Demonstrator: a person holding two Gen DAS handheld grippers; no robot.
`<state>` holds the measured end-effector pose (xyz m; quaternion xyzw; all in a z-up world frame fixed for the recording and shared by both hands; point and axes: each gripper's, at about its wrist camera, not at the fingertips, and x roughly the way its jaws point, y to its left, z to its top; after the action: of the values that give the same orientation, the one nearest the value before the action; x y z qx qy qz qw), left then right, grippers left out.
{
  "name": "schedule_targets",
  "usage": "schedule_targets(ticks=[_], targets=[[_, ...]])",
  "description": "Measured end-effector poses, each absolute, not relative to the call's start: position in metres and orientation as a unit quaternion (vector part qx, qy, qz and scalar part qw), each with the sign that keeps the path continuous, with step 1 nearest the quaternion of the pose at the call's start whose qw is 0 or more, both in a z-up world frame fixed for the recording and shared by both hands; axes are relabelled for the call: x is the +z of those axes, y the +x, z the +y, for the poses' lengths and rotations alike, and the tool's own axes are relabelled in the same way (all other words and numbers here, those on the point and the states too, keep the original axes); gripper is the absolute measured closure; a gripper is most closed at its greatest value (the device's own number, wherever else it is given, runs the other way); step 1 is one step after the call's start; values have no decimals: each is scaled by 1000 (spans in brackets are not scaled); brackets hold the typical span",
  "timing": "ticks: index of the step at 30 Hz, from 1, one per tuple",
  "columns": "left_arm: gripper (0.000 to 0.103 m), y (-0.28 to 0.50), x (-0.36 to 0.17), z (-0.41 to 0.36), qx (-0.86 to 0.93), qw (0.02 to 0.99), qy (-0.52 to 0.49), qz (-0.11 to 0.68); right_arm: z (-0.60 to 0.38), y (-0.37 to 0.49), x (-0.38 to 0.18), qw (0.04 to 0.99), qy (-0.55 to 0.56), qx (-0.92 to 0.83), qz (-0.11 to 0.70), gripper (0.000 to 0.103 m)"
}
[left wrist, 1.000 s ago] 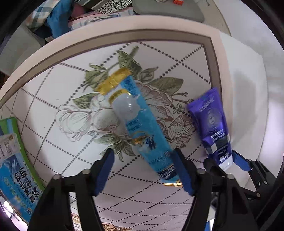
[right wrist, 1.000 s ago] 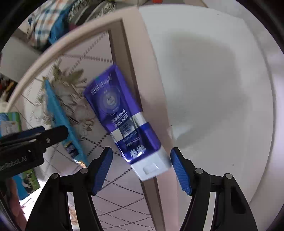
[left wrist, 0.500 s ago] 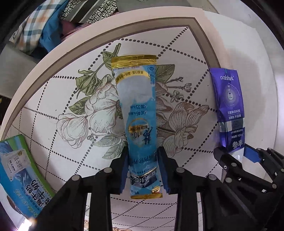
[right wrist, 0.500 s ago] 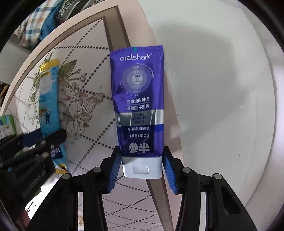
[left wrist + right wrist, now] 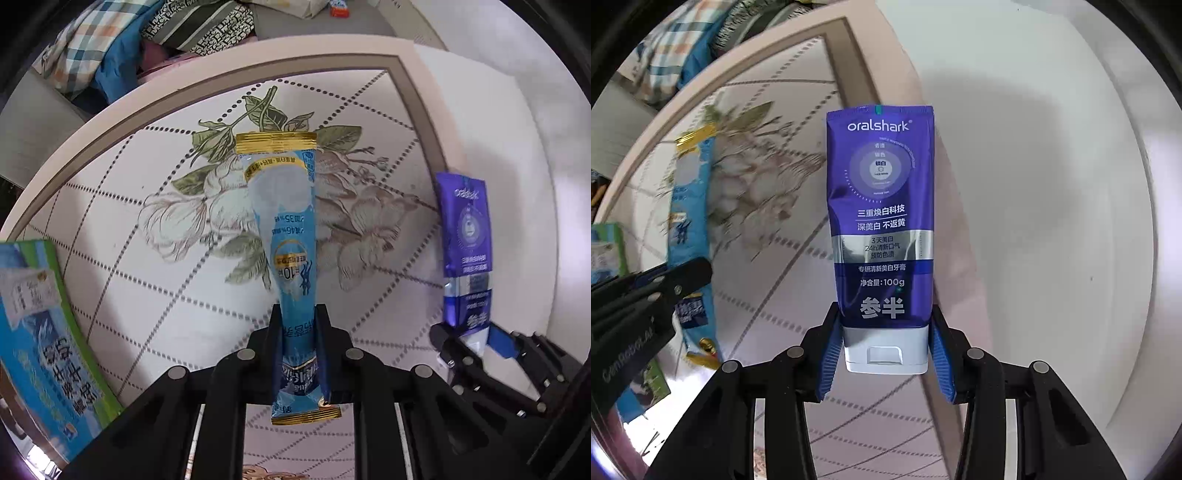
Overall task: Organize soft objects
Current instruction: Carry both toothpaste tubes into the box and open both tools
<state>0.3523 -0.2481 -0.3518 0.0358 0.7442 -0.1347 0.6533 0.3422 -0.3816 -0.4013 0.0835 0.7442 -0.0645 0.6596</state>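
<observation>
Both cameras sit just behind their own fingers, looking down at the floral mat (image 5: 155,236). The left view faces the mat's middle, its sachet (image 5: 291,236) close at 6 o'clock. The right view faces the mat's border, its tube (image 5: 881,221) close. They share both: tube (image 5: 466,254) at 3 o'clock, sachet (image 5: 687,229) at 9 o'clock.

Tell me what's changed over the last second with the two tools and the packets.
Both tools closed from open: the left tool now grips the light blue sachet, the right tool the purple toothpaste tube at its white cap. Both items swung straight along the fingers. The green box stays at the left on the floral table.
</observation>
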Motion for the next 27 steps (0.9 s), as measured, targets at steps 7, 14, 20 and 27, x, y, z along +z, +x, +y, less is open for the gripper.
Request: schedule_targets(ticks=[7, 14, 20, 27], targets=[[91, 314, -296, -207, -160, 686, 8, 709, -351, 314, -358, 687, 107, -38, 718, 57], [91, 297, -222, -143, -171, 721, -25, 671, -293, 290, -287, 722, 111, 11, 683, 57], [91, 285, -174, -61, -152, 747, -42, 646, -219, 269, -233, 742, 115, 61, 658, 57], [91, 265, -168, 60, -90, 754, -56, 648, -123, 226, -197, 737, 108, 117, 657, 57]])
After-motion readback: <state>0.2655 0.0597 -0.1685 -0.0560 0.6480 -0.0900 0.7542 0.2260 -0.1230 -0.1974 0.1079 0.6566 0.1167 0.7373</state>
